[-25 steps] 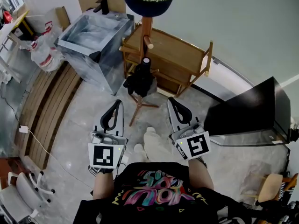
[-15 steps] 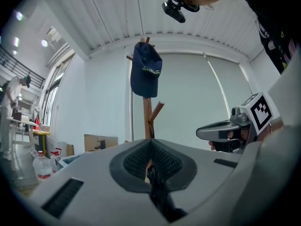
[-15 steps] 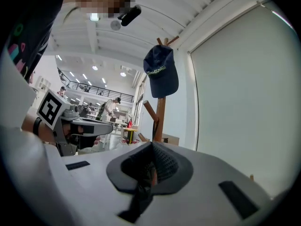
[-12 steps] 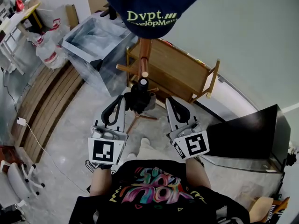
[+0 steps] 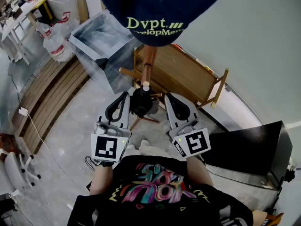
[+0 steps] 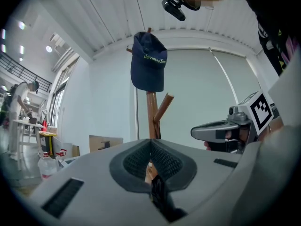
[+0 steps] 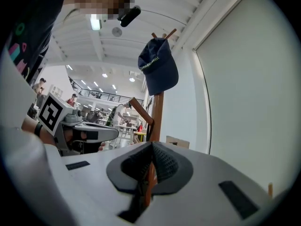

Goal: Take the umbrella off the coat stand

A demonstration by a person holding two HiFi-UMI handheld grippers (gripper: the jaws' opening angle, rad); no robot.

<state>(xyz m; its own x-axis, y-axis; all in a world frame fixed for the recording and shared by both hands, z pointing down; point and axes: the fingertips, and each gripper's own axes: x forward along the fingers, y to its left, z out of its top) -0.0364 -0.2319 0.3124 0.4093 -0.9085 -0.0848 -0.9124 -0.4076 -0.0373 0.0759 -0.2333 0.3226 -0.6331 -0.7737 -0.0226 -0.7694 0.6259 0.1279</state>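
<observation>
Umbrella (image 5: pixel 141 103), folded and black, is hung low on coat stand (image 5: pixel 148 62), just ahead of and between both sets of jaws.

Left gripper (image 5: pixel 125 96) and right gripper (image 5: pixel 168 98) are held level, jaws clenched on nothing. They are probably staged for the approach.

Cap (image 5: pixel 160 13) is perched above the jaws. Peg (image 5: pixel 128 72) could be snagged, as could wooden frame (image 5: pixel 188 74) beyond.

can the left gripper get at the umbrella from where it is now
Probably yes: the left gripper is just beside the umbrella on the coat stand, nothing between them, but its jaws are shut.
</observation>
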